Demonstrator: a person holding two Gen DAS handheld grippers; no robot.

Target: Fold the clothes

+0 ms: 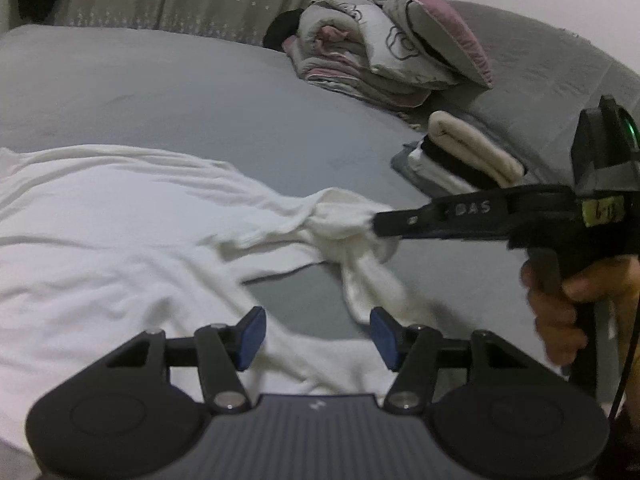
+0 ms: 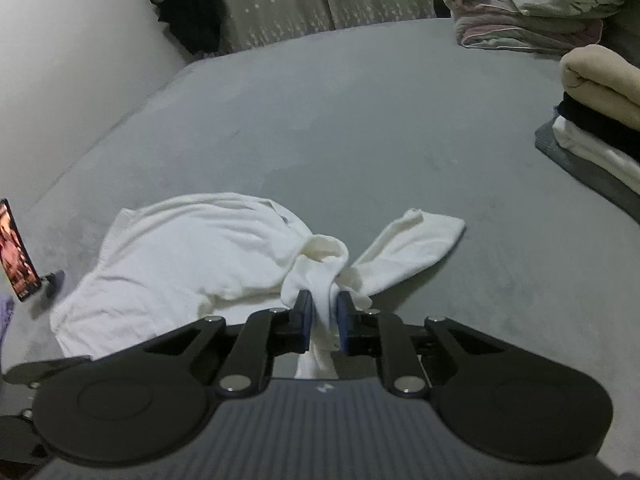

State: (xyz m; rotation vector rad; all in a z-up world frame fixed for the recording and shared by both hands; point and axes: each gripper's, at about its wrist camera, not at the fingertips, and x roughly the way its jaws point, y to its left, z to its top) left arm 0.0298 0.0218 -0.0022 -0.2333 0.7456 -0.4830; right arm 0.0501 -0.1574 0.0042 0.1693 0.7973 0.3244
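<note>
A white garment (image 1: 120,240) lies spread and wrinkled on the grey bed (image 1: 160,92). Its sleeve is bunched up at the right. In the right wrist view the garment (image 2: 180,256) sits left of centre, and a twisted fold of its sleeve (image 2: 404,244) passes between the pads. My right gripper (image 2: 325,316) is shut on that fold. From the left wrist view the right gripper (image 1: 376,226) reaches in from the right, its tip buried in the bunched cloth. My left gripper (image 1: 318,338) stands open above the garment's near edge, with nothing between its blue pads.
A stack of folded clothes (image 1: 460,156) (image 2: 600,120) rests at the right of the bed. Piled bedding and pillows (image 1: 380,52) (image 2: 520,12) lie behind it. A phone (image 2: 16,252) stands propped at the left edge. A person's hand (image 1: 560,312) grips the right tool's handle.
</note>
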